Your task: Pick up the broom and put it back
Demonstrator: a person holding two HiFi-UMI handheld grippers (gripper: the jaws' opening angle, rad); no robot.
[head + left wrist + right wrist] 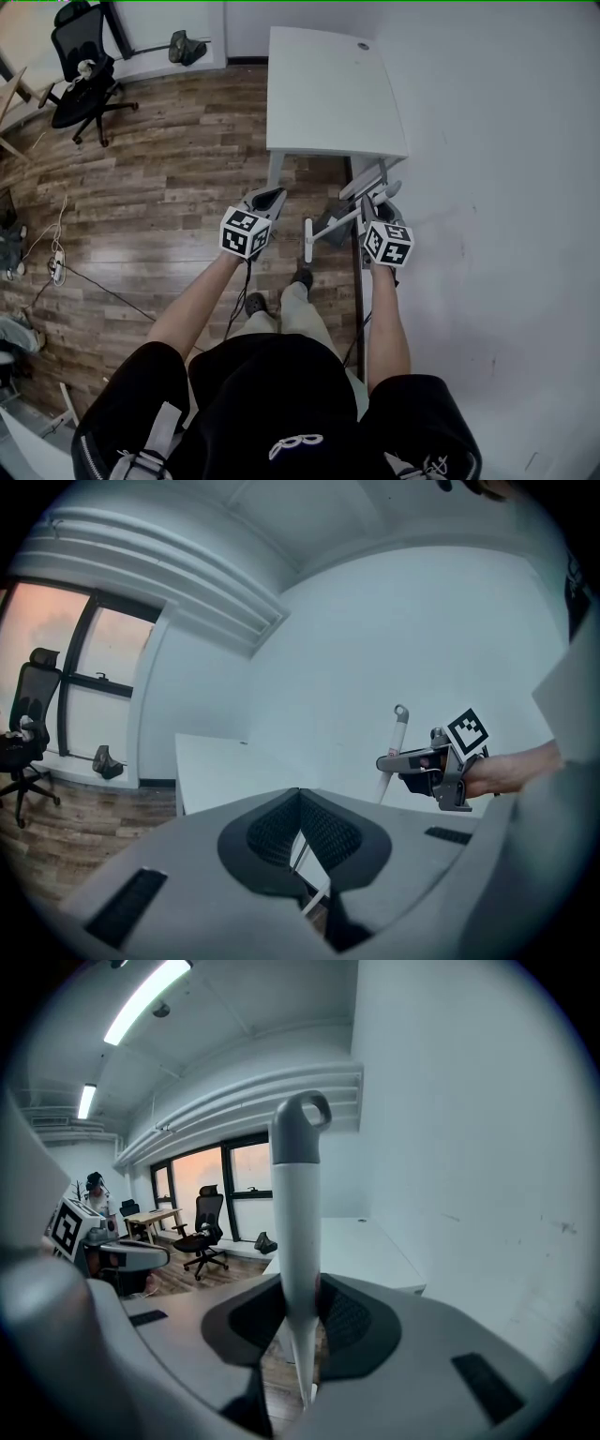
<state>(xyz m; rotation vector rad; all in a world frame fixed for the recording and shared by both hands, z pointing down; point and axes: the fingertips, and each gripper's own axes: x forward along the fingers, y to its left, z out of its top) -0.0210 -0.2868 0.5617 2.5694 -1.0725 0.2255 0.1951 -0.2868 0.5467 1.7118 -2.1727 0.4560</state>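
The broom has a white handle (298,1232) topped by a grey cap with a hanging loop (302,1121). It stands upright between the pads of my right gripper (298,1293), which is shut on it. From the left gripper view, the same handle (392,752) rises through the right gripper (401,761) in front of the white wall. In the head view, my right gripper (372,202) sits beside the desk's near right corner. The broom's lower end is hard to make out there. My left gripper (272,199) hovers to its left, its jaws (300,799) shut on nothing.
A white desk (328,94) stands straight ahead against the white wall (506,187) on the right. A short white bar with a dark grey piece (309,242) lies low by the desk leg, near the person's feet. A black office chair (84,70) and floor cables (56,262) are far left.
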